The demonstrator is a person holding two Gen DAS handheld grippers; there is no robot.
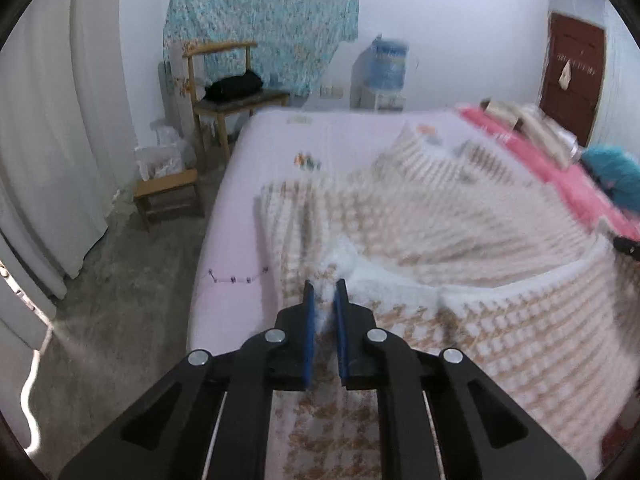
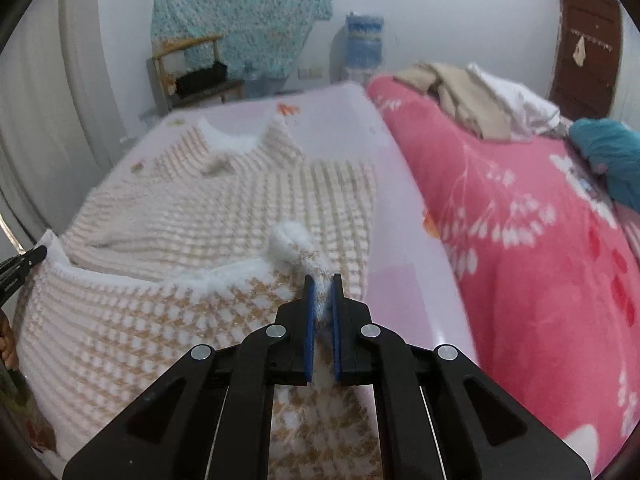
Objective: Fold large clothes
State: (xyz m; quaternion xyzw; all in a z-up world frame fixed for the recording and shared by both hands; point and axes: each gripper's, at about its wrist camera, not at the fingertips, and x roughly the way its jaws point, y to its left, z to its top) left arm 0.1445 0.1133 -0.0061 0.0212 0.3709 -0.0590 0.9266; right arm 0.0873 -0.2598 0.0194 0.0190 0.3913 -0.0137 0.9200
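Observation:
A large fluffy garment (image 1: pixel 420 216) with a tan-and-white check and white fleece lining lies spread on the pale pink bed (image 1: pixel 240 208). It also fills the right wrist view (image 2: pixel 200 208). Its near hem is lifted and turned over, showing the white lining. My left gripper (image 1: pixel 324 286) is shut on the hem's left corner. My right gripper (image 2: pixel 323 280) is shut on the hem's right corner. The right gripper's tip (image 1: pixel 628 246) shows at the far right of the left wrist view, and the left gripper's tip (image 2: pixel 24 260) at the left edge of the right wrist view.
A pink floral blanket (image 2: pixel 520 220) with beige and white clothes (image 2: pixel 460 92) and a teal item (image 2: pixel 608 152) lies on the bed's right side. A wooden chair (image 1: pixel 224 92) and a small stool (image 1: pixel 168 192) stand left of the bed. White curtains (image 1: pixel 40 140) hang at left.

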